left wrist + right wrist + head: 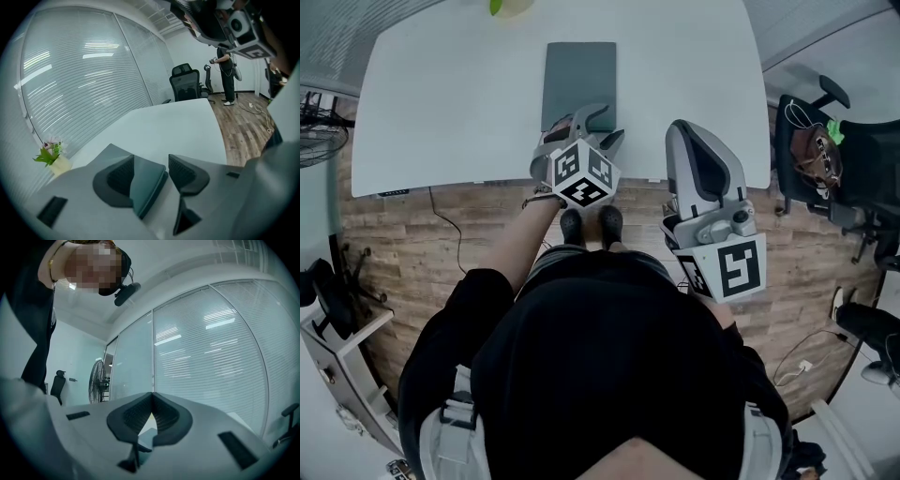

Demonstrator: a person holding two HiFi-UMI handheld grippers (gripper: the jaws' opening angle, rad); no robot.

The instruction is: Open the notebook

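Note:
A dark grey-green notebook (579, 80) lies shut on the white table (441, 94), near its front edge. My left gripper (600, 127) is at the notebook's near end, open. In the left gripper view a corner of the notebook (146, 180) sits between the jaws of that gripper (150, 161), close against the left pad (119, 178) and apart from the right one. My right gripper (680, 128) hovers over the table's front edge to the right of the notebook. It is shut with nothing in it, and the right gripper view shows its tips (152, 397) touching.
A small pot with a green plant (508, 6) stands at the table's far edge, and the pot (54, 157) is also in the left gripper view. An office chair with a bag (825, 155) stands to the right, a fan (319, 122) to the left. Another person (227, 70) stands in the background.

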